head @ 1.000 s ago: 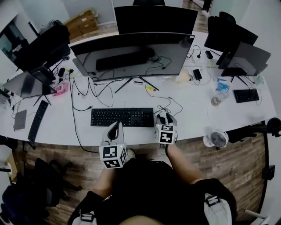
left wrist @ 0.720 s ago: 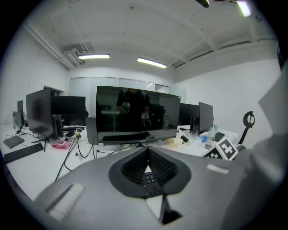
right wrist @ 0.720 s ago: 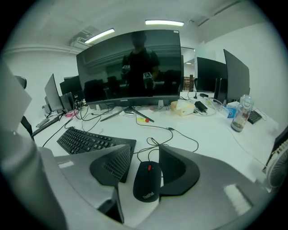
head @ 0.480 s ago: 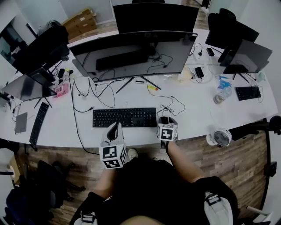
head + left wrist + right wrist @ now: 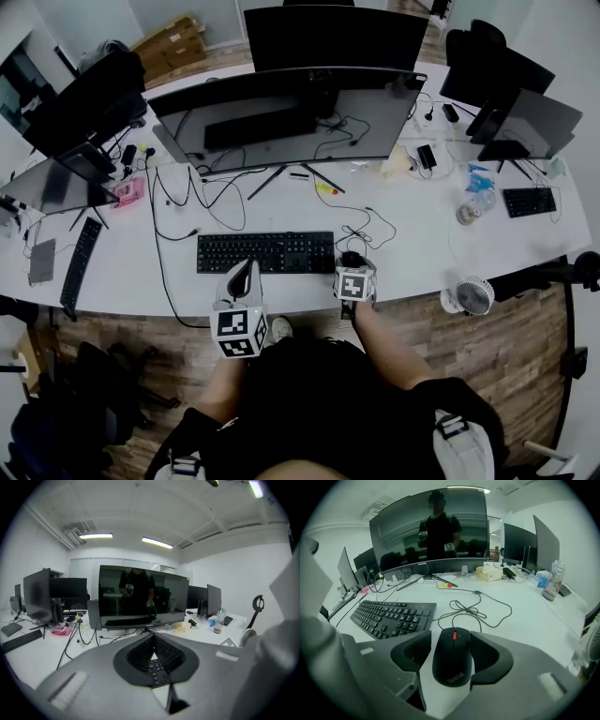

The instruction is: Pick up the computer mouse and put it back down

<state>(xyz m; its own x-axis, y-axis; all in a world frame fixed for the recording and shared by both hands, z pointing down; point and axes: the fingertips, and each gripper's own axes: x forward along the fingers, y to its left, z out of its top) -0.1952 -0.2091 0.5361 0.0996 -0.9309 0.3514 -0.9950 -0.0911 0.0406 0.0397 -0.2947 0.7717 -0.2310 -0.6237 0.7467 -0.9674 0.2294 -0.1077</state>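
A black wired computer mouse (image 5: 452, 660) with a red scroll wheel rests on the white desk (image 5: 525, 616), just right of the black keyboard (image 5: 391, 616). My right gripper (image 5: 451, 638) straddles it. Its jaws are opening, and a sliver of desk shows between the left pad and the mouse. In the head view the right gripper (image 5: 353, 267) covers most of the mouse (image 5: 352, 256). My left gripper (image 5: 246, 272) hovers at the desk's front edge by the keyboard (image 5: 264, 251). The left gripper (image 5: 152, 637) is shut with nothing in it.
The mouse cable (image 5: 473, 609) loops behind the mouse toward a wide curved monitor (image 5: 281, 117). A small fan (image 5: 468, 294) stands at the front edge to the right, and a bottle (image 5: 466, 208) further back. More monitors and keyboards sit at both ends of the desk.
My right gripper has sunk toward the desk with the mouse between its jaws. The left gripper has hardly moved.
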